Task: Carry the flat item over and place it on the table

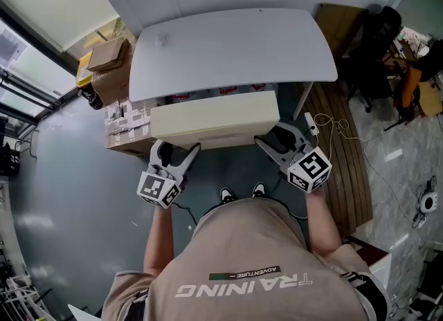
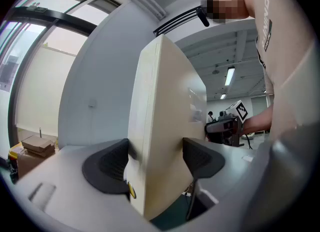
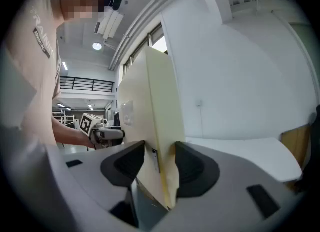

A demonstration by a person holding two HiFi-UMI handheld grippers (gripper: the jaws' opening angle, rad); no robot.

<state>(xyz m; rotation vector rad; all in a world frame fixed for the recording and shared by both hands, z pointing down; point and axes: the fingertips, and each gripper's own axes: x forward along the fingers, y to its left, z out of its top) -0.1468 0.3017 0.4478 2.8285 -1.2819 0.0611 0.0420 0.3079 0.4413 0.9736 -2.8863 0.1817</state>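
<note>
I keep the cream flat rectangular board [image 1: 214, 120] level by its two ends; left hand-held gripper [image 1: 176, 152] and right hand-held gripper [image 1: 275, 140] are both clamped on it; it is at the near edge of the pale grey worktop [image 1: 228, 43], not yet laid down.

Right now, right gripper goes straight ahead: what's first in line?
The cream flat item clamped in its jaws; past that, the white table; unclear whether it clears the top.

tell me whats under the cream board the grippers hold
The cream board, clamped by the left gripper and right gripper, hides whatever lies directly beneath. Past its near edge only teal floor and the person's shoes show.
</note>
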